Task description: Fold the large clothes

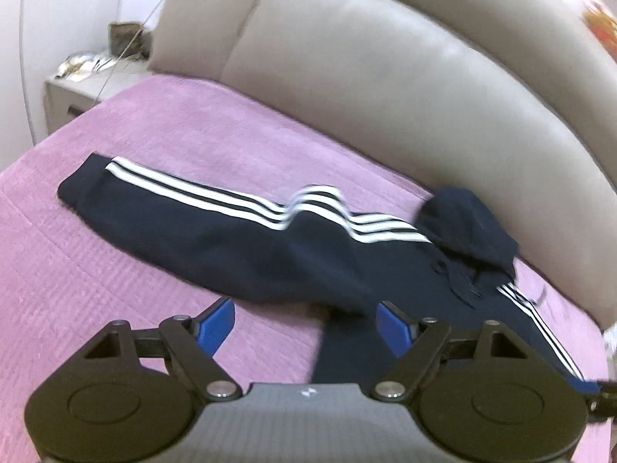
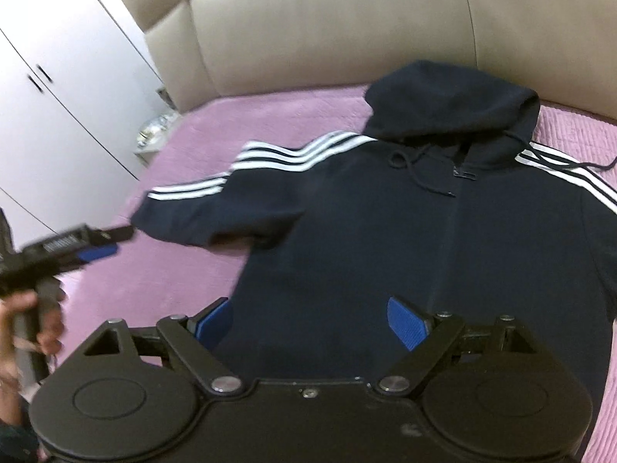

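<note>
A navy hoodie [image 2: 405, 231] with three white stripes on each sleeve lies flat, front up, on the pink bedspread [image 2: 162, 270], hood [image 2: 451, 104] toward the headboard. Its left sleeve [image 1: 185, 200] stretches out across the bed in the left wrist view. My left gripper [image 1: 306, 324] is open and empty, hovering just short of the sleeve and the hoodie's side; it also shows in the right wrist view [image 2: 104, 245]. My right gripper [image 2: 308, 320] is open and empty above the hoodie's lower front.
A beige padded headboard [image 1: 385, 77] runs behind the bed. A white nightstand [image 1: 77, 88] with small items stands at the bed's far left. White wardrobe doors [image 2: 58, 96] stand left of the bed.
</note>
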Tool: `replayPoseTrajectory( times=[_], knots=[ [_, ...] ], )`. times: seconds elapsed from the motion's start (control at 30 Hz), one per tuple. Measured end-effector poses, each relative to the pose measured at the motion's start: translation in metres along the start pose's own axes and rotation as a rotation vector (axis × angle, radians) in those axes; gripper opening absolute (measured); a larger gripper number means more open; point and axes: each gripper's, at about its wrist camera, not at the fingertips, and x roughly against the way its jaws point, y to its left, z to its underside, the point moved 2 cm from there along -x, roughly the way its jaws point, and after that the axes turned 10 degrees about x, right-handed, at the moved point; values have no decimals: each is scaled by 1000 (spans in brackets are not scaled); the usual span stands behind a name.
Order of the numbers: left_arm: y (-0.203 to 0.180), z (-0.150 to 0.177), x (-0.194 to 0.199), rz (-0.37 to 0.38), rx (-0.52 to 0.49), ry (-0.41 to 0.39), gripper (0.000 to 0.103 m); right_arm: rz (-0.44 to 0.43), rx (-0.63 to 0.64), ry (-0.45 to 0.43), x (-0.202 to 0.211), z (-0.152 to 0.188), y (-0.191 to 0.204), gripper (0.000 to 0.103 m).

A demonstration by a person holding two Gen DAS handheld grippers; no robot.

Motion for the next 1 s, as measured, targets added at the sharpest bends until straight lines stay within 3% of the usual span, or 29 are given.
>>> replayPoseTrajectory(
  times=[0.23, 0.47, 0.53, 0.63, 0.77, 0.8, 0.83, 0.87, 0.97, 1.0],
  knots=[
    [94, -45, -42, -103, 203, -108, 83, 88, 137, 120, -75, -37, 15, 102],
    [188, -64, -97, -171, 388, -54, 82, 148, 163, 161, -147, -79, 41, 102],
    [210, -68, -109, -147, 441, -50, 81, 166, 169, 162, -167, -88, 43, 102],
    [226, -77, -121, -77, 465, -102, 83, 224, 189, 169, -199, -96, 42, 102],
    [225, -96, -141, -90, 392, -143, 86, 330, 199, 184, -238, -95, 32, 102],
    [221, -99, -146, -105, 360, -154, 60, 341, 199, 196, -247, -94, 29, 102],
    [215, -101, -151, -184, 304, -176, 26, 350, 200, 206, -255, -93, 28, 102],
    [212, -104, -155, -237, 244, -194, 10, 358, 201, 214, -261, -93, 26, 102],
    [215, -114, -144, -191, 273, -285, 8, 359, 196, 199, -267, -98, 25, 102],
    [216, -122, -131, -203, 263, -368, 8, 360, 194, 185, -266, -101, 26, 102]
  ],
)
